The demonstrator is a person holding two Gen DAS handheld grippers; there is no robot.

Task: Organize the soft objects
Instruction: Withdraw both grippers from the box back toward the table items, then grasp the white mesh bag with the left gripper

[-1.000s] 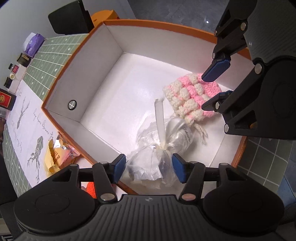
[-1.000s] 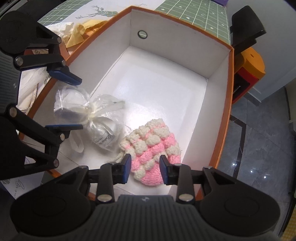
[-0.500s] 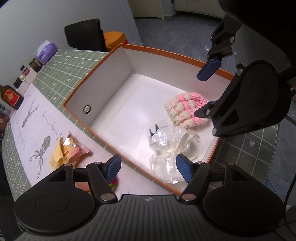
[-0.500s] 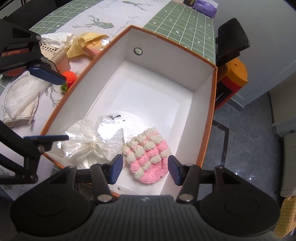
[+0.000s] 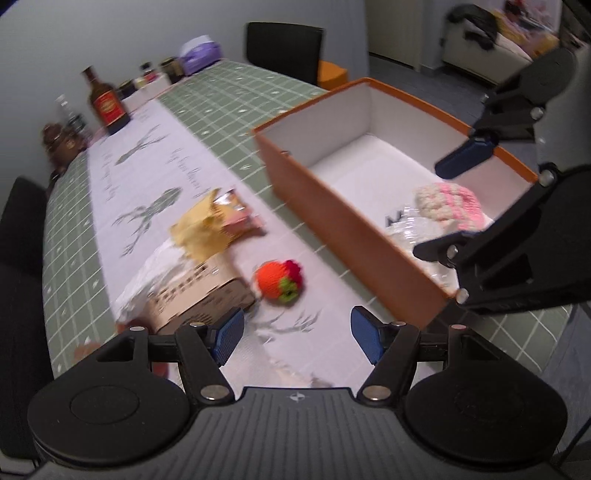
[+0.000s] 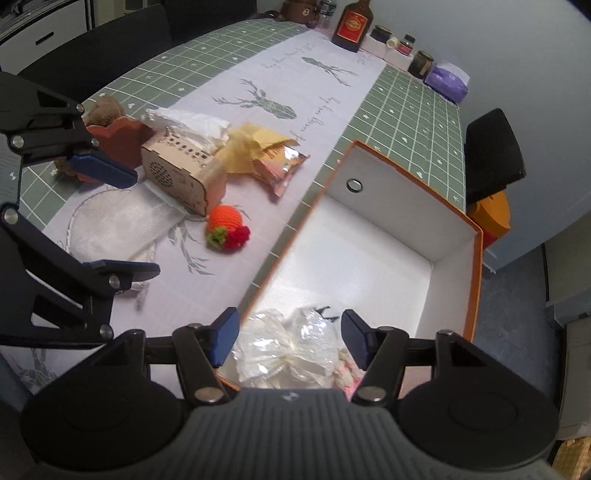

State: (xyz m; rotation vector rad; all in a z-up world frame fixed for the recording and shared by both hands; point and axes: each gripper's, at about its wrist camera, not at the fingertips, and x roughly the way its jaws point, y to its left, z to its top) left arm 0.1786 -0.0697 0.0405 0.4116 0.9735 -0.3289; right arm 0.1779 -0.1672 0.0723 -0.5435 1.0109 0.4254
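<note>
An orange box with white inside point(image 5: 332, 206) point(image 6: 476, 266) holds a pink and white crocheted pouch point(image 5: 448, 201) point(image 6: 349, 374) and a clear plastic bag point(image 5: 410, 225) point(image 6: 288, 347) at its near end. An orange crocheted fruit point(image 5: 279, 282) point(image 6: 225, 223) lies on the tablecloth beside the box. My left gripper point(image 5: 297, 334) point(image 6: 116, 218) is open and empty above the cloth, in front of the fruit. My right gripper point(image 6: 290, 334) point(image 5: 450, 201) is open and empty above the box's near end.
On the cloth lie a wooden perforated box point(image 6: 183, 173), white mesh cloth point(image 6: 110, 225), yellow cloth point(image 6: 255, 142), a snack packet point(image 6: 280, 166) and a brown holder with a plush point(image 6: 110, 127). Bottles and jars point(image 6: 351, 26) stand at the far edge. Black chairs point(image 6: 493, 147) surround the table.
Both grippers have let go, opened wide and pulled up and back from the box. The left one swung away to the cloth, bringing the orange fruit into view.
</note>
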